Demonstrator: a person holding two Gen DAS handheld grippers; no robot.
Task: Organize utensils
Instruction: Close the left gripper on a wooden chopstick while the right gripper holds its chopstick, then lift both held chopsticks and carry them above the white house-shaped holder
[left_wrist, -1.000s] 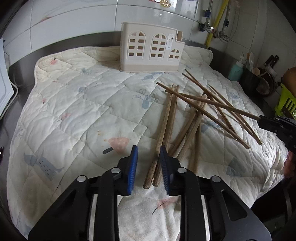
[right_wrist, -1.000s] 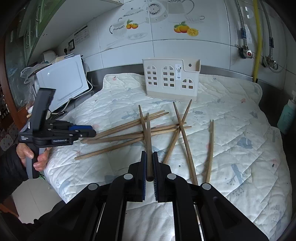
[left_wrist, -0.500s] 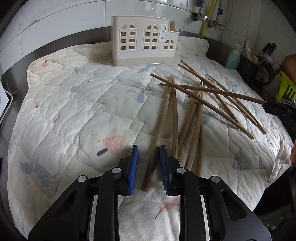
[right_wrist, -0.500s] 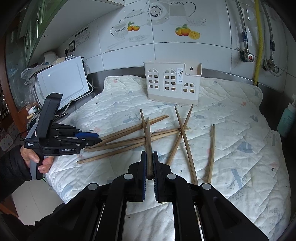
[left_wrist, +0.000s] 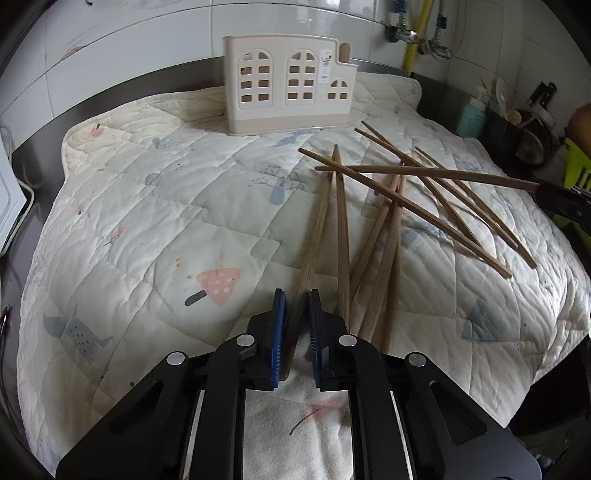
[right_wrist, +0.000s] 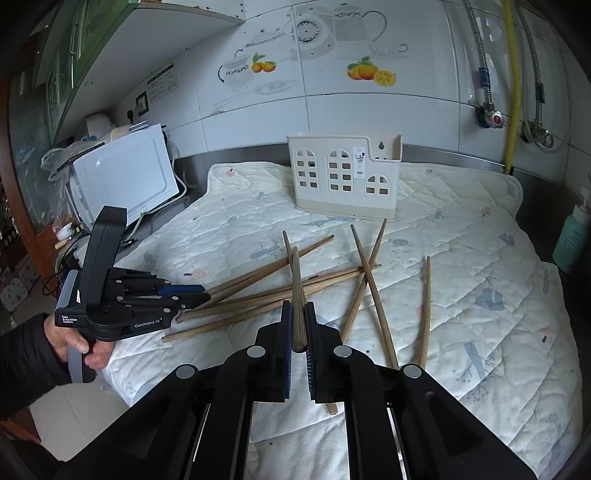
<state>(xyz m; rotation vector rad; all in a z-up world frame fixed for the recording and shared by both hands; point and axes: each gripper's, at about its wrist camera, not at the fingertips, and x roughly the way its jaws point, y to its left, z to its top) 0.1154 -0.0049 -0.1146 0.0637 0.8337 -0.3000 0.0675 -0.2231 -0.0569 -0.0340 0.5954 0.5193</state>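
Leftmost, left gripper: fingers narrowed around the butt of one chopstick, contact not discernible. Centre, beige utensil holder upright at the quilted mat's far edge; loose chopsticks scattered before it. Right gripper: clamped on a raised chopstick.

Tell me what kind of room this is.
Most likely a home kitchen. The wall tiles carry fruit and teapot pictures, gas and water pipes run down the wall, and a white countertop appliance stands beside the quilted mat.
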